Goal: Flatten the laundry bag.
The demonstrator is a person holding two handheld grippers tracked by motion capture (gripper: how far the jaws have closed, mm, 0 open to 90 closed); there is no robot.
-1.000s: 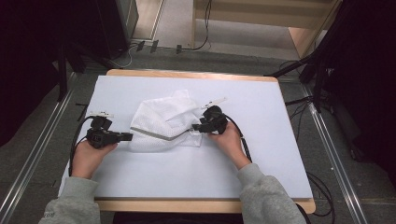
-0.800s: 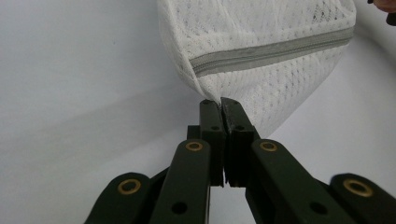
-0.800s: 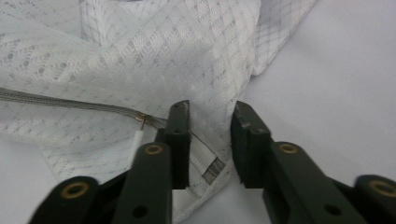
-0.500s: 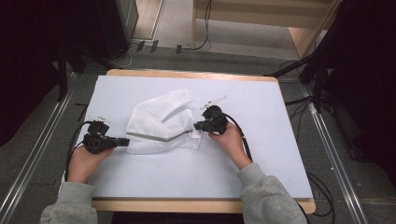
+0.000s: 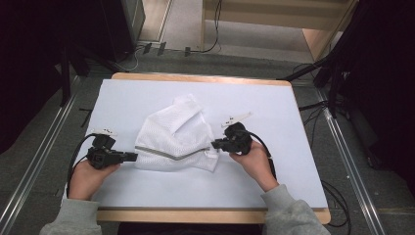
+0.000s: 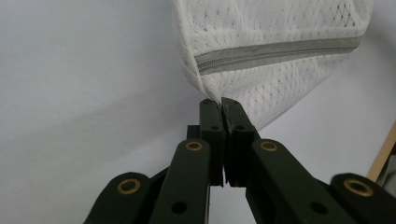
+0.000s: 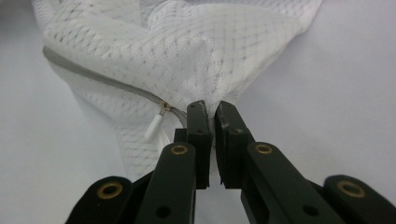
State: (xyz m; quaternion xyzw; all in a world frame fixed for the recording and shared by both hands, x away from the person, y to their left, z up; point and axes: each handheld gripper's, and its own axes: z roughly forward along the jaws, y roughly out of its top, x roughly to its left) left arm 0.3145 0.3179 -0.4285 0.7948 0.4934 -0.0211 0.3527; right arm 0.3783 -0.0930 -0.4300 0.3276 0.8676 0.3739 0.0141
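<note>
Fingers: left gripper [image 6: 219, 103] and right gripper [image 7: 208, 108] each pinch an end of the white mesh laundry bag [image 5: 173, 136], mid-table [image 5: 293, 161]. Likely light, limp; best gripped at zipper-seam [image 5: 169, 154] corners.

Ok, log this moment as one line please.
left gripper: shut on mesh bag | right gripper: shut on mesh bag | zip: closed

A white mesh laundry bag [image 5: 175, 137] lies crumpled at the middle of the frame in the high view. Its grey zipper [image 5: 169, 153] runs across the lower part, closed, with a white pull tab [image 7: 154, 127] at the right end. The bag's upper part is folded over in loose creases.
</note>
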